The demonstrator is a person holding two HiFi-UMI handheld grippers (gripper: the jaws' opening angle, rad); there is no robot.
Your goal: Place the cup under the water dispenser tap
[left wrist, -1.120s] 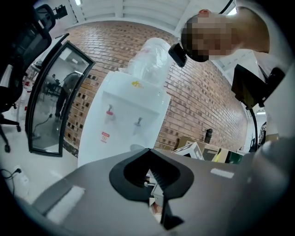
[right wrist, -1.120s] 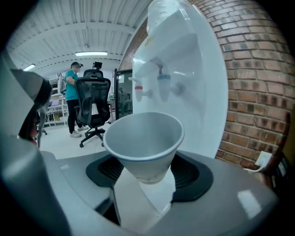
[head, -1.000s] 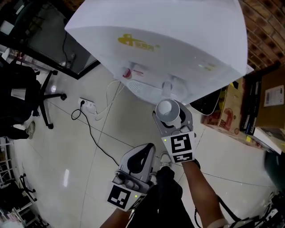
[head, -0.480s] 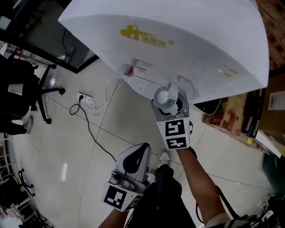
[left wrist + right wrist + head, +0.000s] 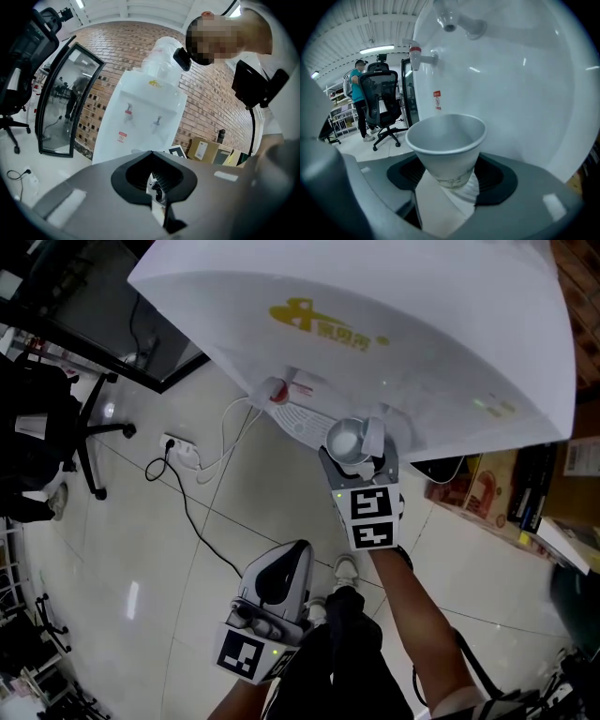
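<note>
- Right gripper view: the cup (image 5: 449, 143), plain white paper, stands upright and mouth-up, clamped near its base between the jaws of the right gripper (image 5: 451, 183). It sits below the pale tap (image 5: 450, 19) and apart from it.
- Faint print rings the cup's base, too small to read.
- The water dispenser (image 5: 375, 343) bears a yellow logo (image 5: 323, 324) that cannot be read. A red-and-white sticker (image 5: 436, 100) sits on its front below the red tap (image 5: 417, 54); its text is illegible.
- Head view: the cup hangs over the right end of the ribbed drip tray (image 5: 305, 416); whether it touches the tray cannot be told.
- Around it: a power strip (image 5: 185, 458) with cables on the tiled floor, an office chair (image 5: 94, 442) at the left and cardboard boxes (image 5: 483, 479) at the right. A person (image 5: 358, 89) stands behind a black chair (image 5: 384, 105).
- The right forearm reaches forward to the dispenser. The left gripper (image 5: 292, 559) is held low near the body, well apart from the dispenser, its jaws closed together with nothing between them.
</note>
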